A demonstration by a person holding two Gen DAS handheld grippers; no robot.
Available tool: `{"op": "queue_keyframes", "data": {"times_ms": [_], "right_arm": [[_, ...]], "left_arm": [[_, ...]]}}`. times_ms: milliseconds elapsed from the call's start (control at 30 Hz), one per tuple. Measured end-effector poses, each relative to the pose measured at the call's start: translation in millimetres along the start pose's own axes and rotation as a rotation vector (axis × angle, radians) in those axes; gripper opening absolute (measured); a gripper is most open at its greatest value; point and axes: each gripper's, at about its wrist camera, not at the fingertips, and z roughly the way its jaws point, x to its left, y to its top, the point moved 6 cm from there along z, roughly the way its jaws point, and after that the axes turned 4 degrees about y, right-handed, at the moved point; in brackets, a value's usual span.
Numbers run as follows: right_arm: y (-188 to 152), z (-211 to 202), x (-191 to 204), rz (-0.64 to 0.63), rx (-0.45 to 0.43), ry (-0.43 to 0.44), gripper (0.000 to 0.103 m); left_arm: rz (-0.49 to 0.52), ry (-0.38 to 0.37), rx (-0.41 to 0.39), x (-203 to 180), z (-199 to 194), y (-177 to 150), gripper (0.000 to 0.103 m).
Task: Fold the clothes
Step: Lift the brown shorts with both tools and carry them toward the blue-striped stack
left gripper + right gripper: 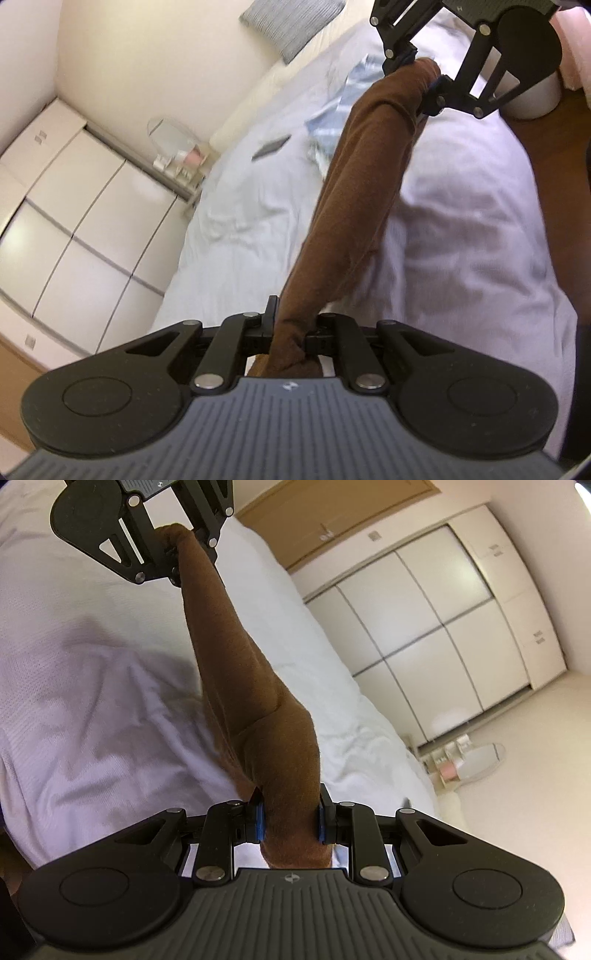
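Brown knit garment [354, 192], bunched into a soft rope, spans lower centre to upper right of the left view, above a rumpled white bedsheet [461, 229]. The left gripper [291, 332] and right gripper [290, 819] each clench one end. Striped blue-white cloth [332, 122], grey ribbed pillow [288, 22] and glossy white wardrobe doors [424, 627] lie beyond.

Two fisheye wrist views face each other along a stretched brown garment [354, 206]. The left wrist camera sits close behind the left gripper [288, 334], looking down over the bed [258, 229] toward the right gripper [424, 77]. The right wrist camera looks back from behind its own fingers. Both views share garment, bed and white wardrobe [436, 627]
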Motion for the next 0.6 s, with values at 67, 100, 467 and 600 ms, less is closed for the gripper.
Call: {"op": "queue_keyframes", "data": {"times_ms": [67, 100, 467, 600], "right_arm": [[-10.7, -12.9, -10.8, 0.017, 0.017, -0.014, 0.023], [-16.1, -19.3, -16.1, 0.026, 0.025, -0.021, 0.023], [-106.8, -30.3, -111.1, 0.145, 0.146, -0.121, 0.022], [-144.3, 3.3, -172.3, 0.145, 0.186, -0.204, 0.021]], "left_arm": [[0.019, -0.010, -0.033, 1.5, 0.3, 16.7, 0.007], [0.022, -0.019, -0.053, 2.3, 1.1, 26.5, 0.007], [0.082, -0.140, -0.235, -5.1, 82.6, 144.5, 0.008], [0.097, -0.137, -0.294, 3.3, 145.8, 201.4, 0.008]]}}
